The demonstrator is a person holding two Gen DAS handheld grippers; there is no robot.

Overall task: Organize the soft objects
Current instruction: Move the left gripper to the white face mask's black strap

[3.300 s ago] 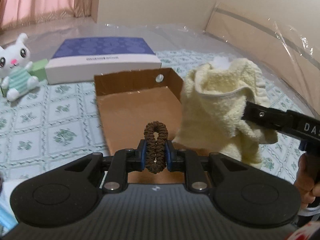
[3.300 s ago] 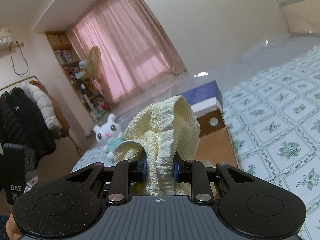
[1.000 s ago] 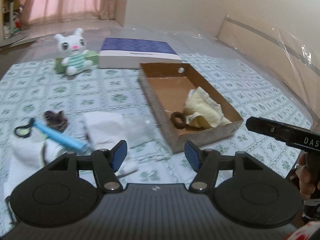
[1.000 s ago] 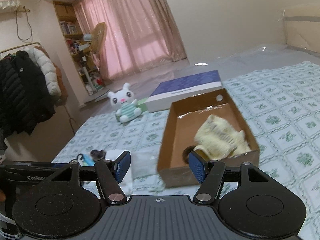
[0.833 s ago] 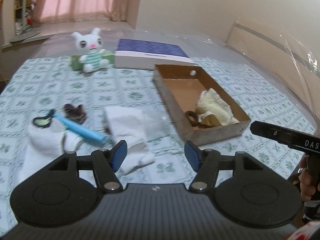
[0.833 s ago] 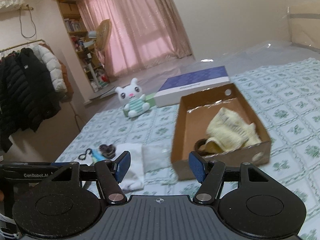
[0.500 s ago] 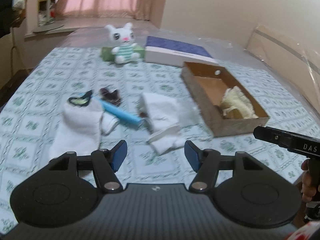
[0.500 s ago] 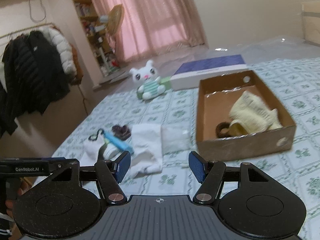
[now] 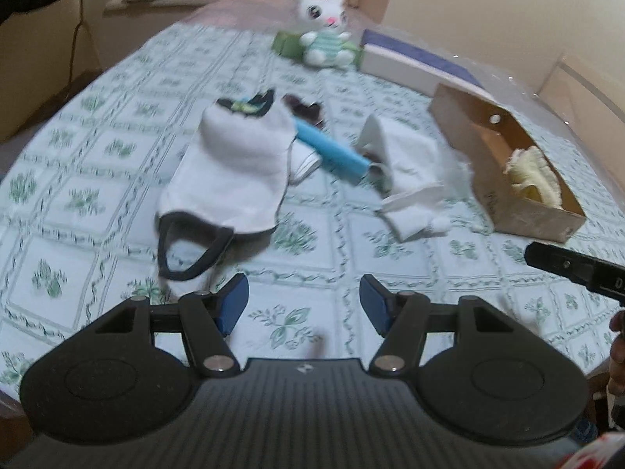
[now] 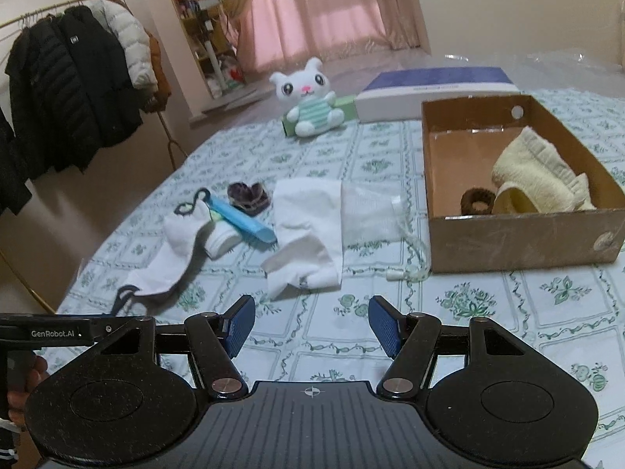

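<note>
A cardboard box (image 10: 511, 240) stands at the right and holds a yellow towel (image 10: 539, 176) and a brown scrunchie (image 10: 477, 201). It also shows in the left wrist view (image 9: 519, 211). On the bed lie a white sock with black trim (image 10: 172, 262) (image 9: 234, 172), a folded white sock (image 10: 308, 230) (image 9: 410, 183), a mesh pouch (image 10: 369, 215), a blue tube (image 10: 246, 222) (image 9: 332, 152) and a dark scrunchie (image 10: 250, 197). My left gripper (image 9: 304, 308) and my right gripper (image 10: 311, 324) are both open and empty, held back above the bed's near part.
A white plush bunny (image 10: 310, 105) (image 9: 326, 27) sits at the far side next to a blue-and-white box (image 10: 437, 92). A coat rack with jackets (image 10: 74, 90) stands left of the bed. Plastic sheeting covers the far bed edge.
Both grippers let go of the scrunchie and the towel into the box, opened and pulled back. The left wrist view has swung left over the socks.
</note>
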